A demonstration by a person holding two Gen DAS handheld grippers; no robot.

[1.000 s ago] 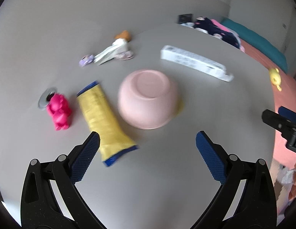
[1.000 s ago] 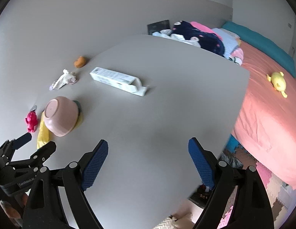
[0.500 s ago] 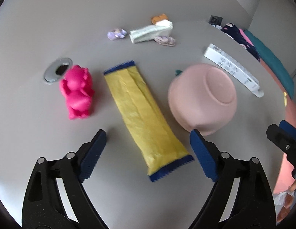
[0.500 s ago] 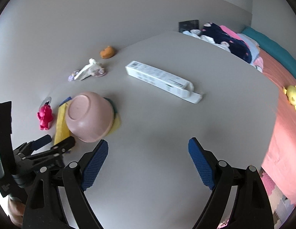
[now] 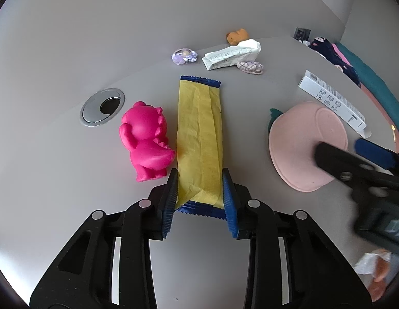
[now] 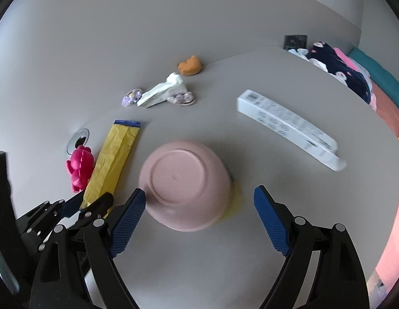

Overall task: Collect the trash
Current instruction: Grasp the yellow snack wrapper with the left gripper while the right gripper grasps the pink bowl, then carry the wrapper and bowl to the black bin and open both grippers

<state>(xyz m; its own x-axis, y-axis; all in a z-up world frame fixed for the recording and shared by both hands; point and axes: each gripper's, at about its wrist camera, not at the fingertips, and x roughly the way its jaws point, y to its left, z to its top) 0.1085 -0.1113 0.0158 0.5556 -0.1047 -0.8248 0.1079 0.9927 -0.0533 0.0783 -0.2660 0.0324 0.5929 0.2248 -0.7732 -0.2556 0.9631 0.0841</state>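
A long yellow wrapper with blue ends (image 5: pixel 199 134) lies flat on the grey table (image 5: pixel 58 180). My left gripper (image 5: pixel 200 193) has its blue pads against both sides of the wrapper's near end, shut on it. The wrapper also shows in the right wrist view (image 6: pixel 112 159), with the left gripper (image 6: pixel 78 203) at its near end. My right gripper (image 6: pixel 197 216) is open, its fingers on either side of an upturned pink bowl (image 6: pixel 184 182). A crumpled white paper (image 5: pixel 230 54) and a white carton (image 5: pixel 333 103) lie farther back.
A pink dinosaur toy (image 5: pixel 146 139) stands just left of the wrapper, touching it. A metal cable grommet (image 5: pixel 101 106) sits behind it. Purple hair ties (image 5: pixel 184 55), an orange toy (image 5: pixel 236 36) and clothes (image 6: pixel 338 69) lie at the back. A bed (image 6: pixel 390 113) is on the right.
My left gripper has moved forward onto the wrapper's near end and closed on it. My right gripper has moved closer to the pink bowl, staying open.
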